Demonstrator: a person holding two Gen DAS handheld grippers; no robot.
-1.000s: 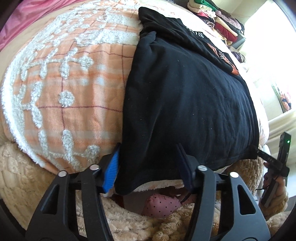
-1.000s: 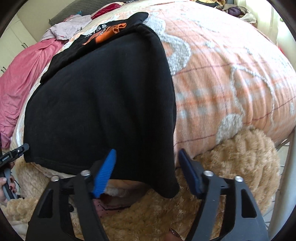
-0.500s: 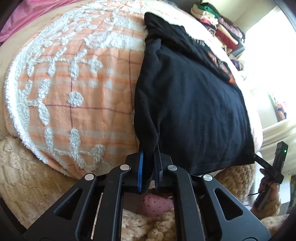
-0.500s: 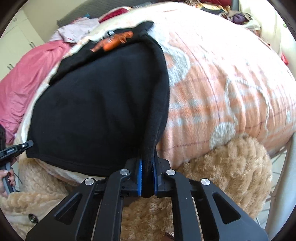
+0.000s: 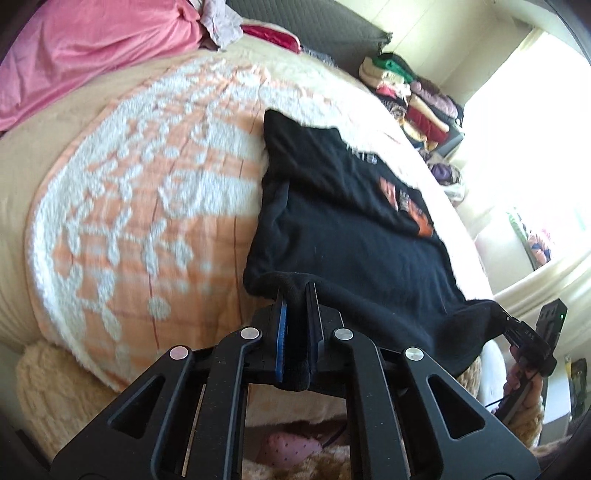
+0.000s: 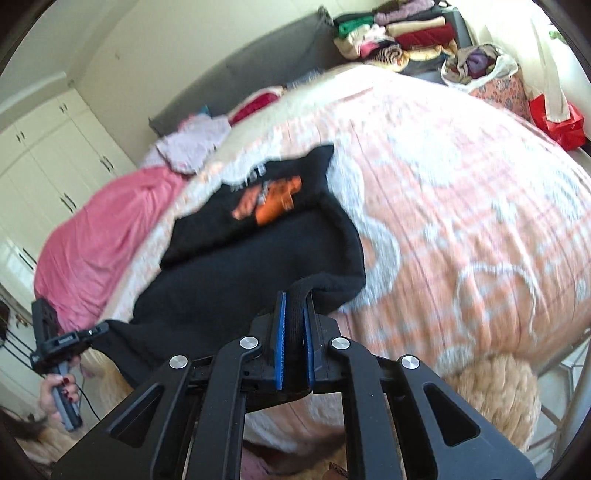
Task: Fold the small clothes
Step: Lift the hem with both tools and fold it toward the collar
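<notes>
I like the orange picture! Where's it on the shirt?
In both wrist views the orange print sits on the black T-shirt's far part, beyond the folded-over flap.

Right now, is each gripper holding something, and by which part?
Yes. The left gripper and the right gripper each grip a near bottom corner of the black t-shirt, lifted off the blanket.

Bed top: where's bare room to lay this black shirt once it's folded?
Free: the orange blanket right of the black shirt, and its left part before the pink sheet. Crowded: the headboard end, with loose clothes and the folded stack.
</notes>
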